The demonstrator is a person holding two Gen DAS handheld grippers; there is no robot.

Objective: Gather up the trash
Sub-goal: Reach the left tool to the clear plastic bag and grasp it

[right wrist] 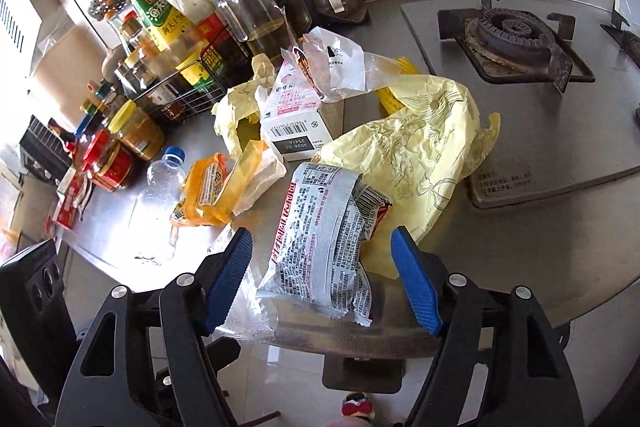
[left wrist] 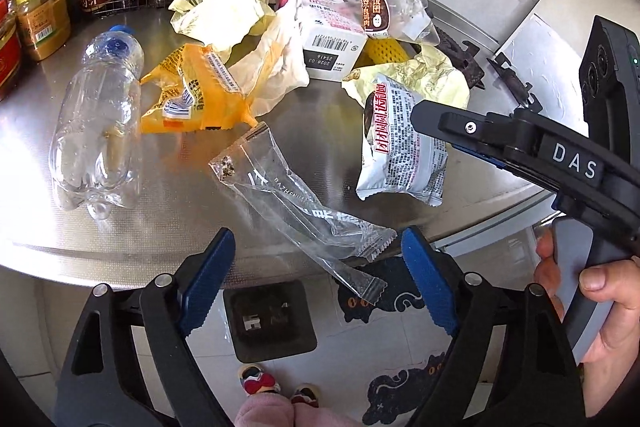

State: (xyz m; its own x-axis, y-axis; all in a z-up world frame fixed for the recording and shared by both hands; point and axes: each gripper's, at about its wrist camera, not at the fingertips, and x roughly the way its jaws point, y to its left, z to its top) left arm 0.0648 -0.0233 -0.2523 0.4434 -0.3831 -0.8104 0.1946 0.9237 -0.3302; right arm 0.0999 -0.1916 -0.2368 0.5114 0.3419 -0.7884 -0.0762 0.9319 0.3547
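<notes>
Left wrist view: I see my left gripper spread wide, pads touching nothing, a clear wrapper lying between them at the counter edge.
Handling: wrapper looks feather-light, limp and slick; I judge its crimped end the best place to pinch.
Plastic bottle: on its side, capped, seemingly empty, light and crushable.
Right wrist view: my right gripper hangs released around a silver snack packet, pads apart from it.
Handling: packet looks thin and crinkly, best pinched across its middle.
Containers: white carton contents hidden; wire basket holds sauce bottles; no bin in view.
</notes>
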